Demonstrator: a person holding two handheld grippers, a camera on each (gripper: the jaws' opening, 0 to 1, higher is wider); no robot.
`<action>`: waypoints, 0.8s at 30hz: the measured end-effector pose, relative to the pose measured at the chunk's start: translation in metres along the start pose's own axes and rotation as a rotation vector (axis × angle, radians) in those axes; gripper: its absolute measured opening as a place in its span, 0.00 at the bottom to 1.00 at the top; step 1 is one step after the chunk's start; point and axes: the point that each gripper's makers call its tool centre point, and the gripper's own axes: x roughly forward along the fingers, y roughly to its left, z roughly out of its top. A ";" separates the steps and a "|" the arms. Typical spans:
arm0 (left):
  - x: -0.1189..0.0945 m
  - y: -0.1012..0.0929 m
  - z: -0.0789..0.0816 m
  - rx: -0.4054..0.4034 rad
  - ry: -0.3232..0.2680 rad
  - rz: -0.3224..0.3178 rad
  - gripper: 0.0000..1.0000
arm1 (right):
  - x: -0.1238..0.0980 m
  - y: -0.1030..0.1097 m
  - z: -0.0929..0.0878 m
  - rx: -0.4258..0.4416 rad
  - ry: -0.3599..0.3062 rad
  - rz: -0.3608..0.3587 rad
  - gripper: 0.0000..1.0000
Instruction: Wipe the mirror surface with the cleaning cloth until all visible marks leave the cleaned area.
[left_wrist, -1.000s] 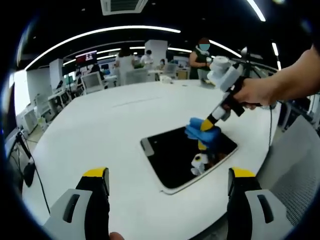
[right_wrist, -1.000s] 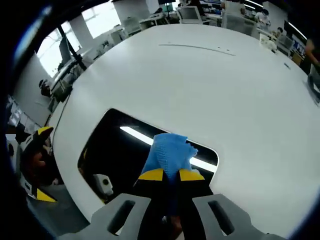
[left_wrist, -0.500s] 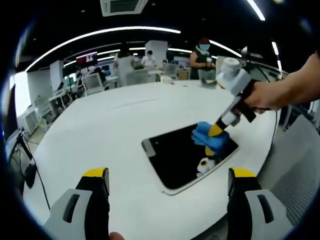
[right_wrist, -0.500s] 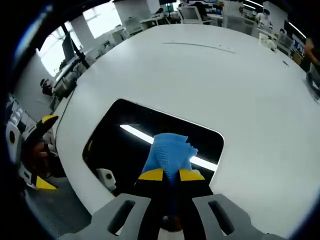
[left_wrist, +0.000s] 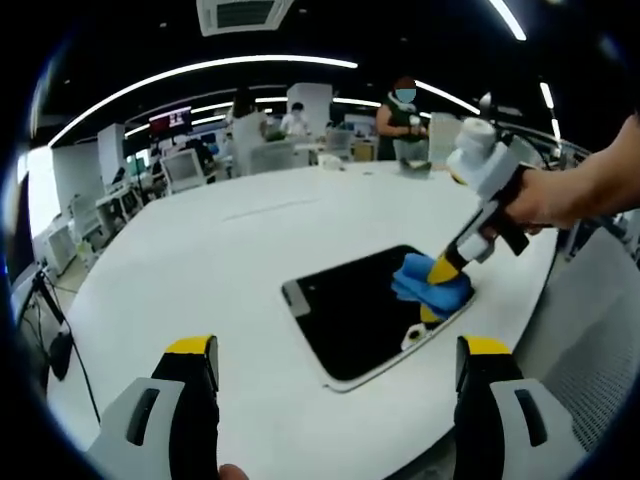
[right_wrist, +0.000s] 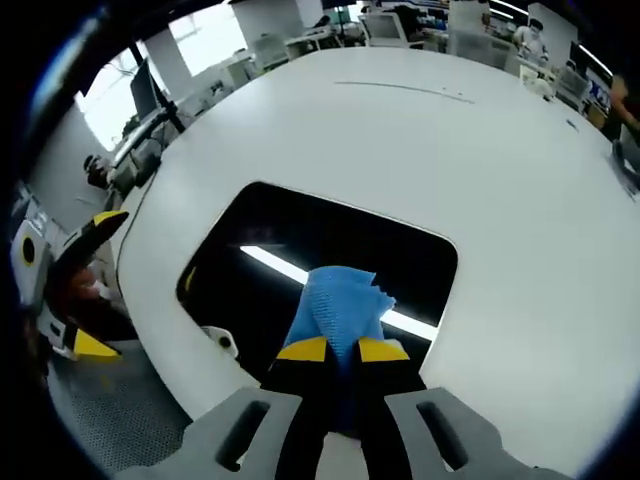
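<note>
Blue cleaning cloth (right_wrist: 340, 305) is pinched tight between the two yellow-tipped jaws of the right gripper (right_wrist: 342, 350). In the right gripper view the cloth sits at about 6 o'clock, pressed down on the mirror (right_wrist: 300, 240). The mirror is a dark, shiny rectangle with a thin pale edge. It lies flat on the big round white table (right_wrist: 400, 140). A long bright ceiling light shows in the glass like a white stripe, running out from under the cloth on both sides.

In the left gripper view the mirror (left_wrist: 350, 310) lies just right of the middle, and the cloth (left_wrist: 430, 290) is on its far corner, toward 3 o'clock. The right gripper (left_wrist: 445, 270) comes down to it there, held by a person's hand (left_wrist: 545, 200). The left gripper (left_wrist: 335, 350) hangs over the near edge of the table with its jaws wide apart and nothing between them. In the right gripper view the left gripper (right_wrist: 70, 290) peeks in at 9 o'clock, beside the table.

The wiping looks like it is partly done. The bare glass looks dark and smooth, and I cannot see any smudges on it, but small marks would be too tiny to tell. The spot under the cloth is hidden. The corner at 3 o'clock is being rubbed now. After that, the whole mirror needs one good look to check it is clean.
</note>
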 end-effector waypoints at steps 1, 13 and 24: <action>0.000 0.000 0.000 0.000 0.000 -0.001 0.99 | 0.000 0.000 -0.001 0.000 -0.002 0.001 0.04; 0.000 0.000 -0.002 -0.006 0.008 -0.004 0.99 | -0.009 0.012 -0.020 0.002 -0.003 0.026 0.04; 0.001 -0.002 -0.002 0.004 0.012 -0.010 0.99 | -0.014 0.019 -0.030 -0.001 0.003 0.048 0.04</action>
